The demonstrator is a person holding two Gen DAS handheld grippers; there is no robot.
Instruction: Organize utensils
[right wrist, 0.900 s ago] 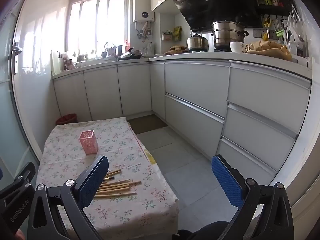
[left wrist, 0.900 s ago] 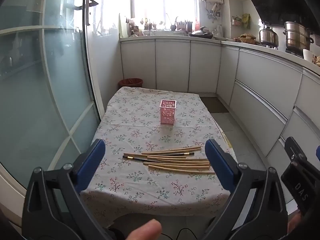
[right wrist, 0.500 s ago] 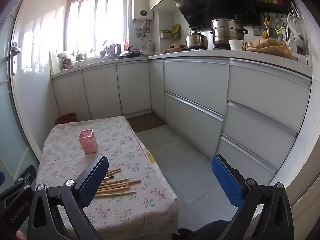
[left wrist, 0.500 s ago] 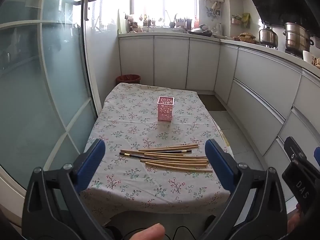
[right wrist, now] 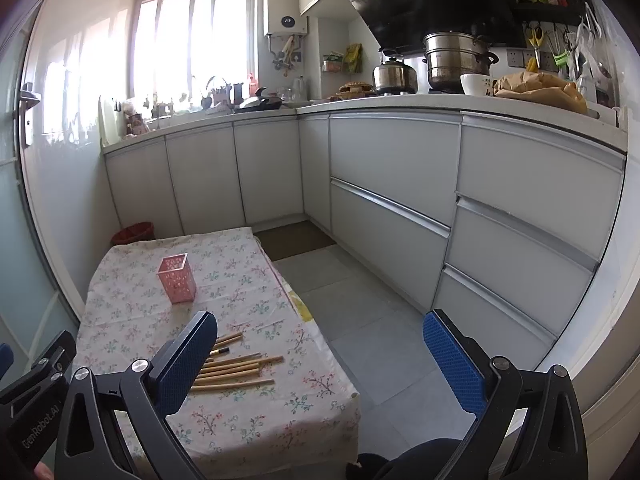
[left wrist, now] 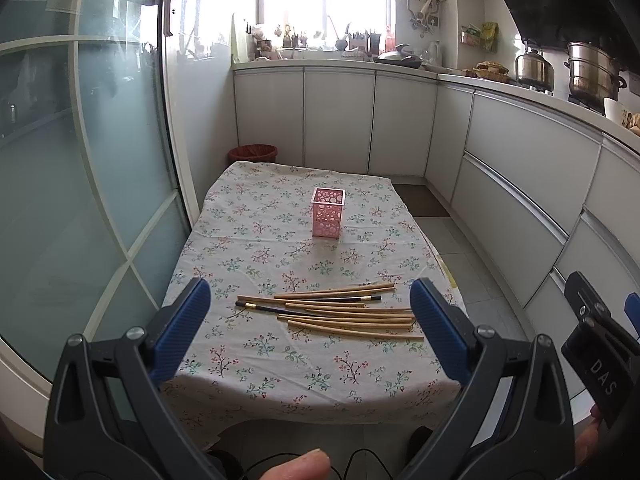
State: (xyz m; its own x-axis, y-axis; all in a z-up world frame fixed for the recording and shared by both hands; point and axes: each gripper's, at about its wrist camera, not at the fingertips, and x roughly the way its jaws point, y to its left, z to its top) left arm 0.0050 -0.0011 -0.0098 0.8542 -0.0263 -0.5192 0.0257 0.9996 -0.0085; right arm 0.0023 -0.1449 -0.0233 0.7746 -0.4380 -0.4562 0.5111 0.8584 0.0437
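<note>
Several wooden chopsticks (left wrist: 348,312) and one or two dark ones lie in a loose pile on the near part of the floral tablecloth (left wrist: 280,240); the pile also shows in the right wrist view (right wrist: 234,370). A pink perforated holder (left wrist: 328,218) stands upright and empty farther back on the table, seen also in the right wrist view (right wrist: 177,278). My left gripper (left wrist: 310,320) is open and empty, held above the table's near edge in front of the chopsticks. My right gripper (right wrist: 320,354) is open and empty, off the table's right side above the floor.
A glass sliding door (left wrist: 80,180) runs along the table's left. White kitchen cabinets (right wrist: 392,184) line the back and right, with steel pots (right wrist: 456,60) on the counter. A red bin (left wrist: 253,154) stands behind the table. Grey tiled floor (right wrist: 372,320) lies to the right.
The left wrist view has tilted down and pulled in slightly, so the table sits lower and larger. The right gripper has barely moved. Both stay open; the chopsticks lie still.
</note>
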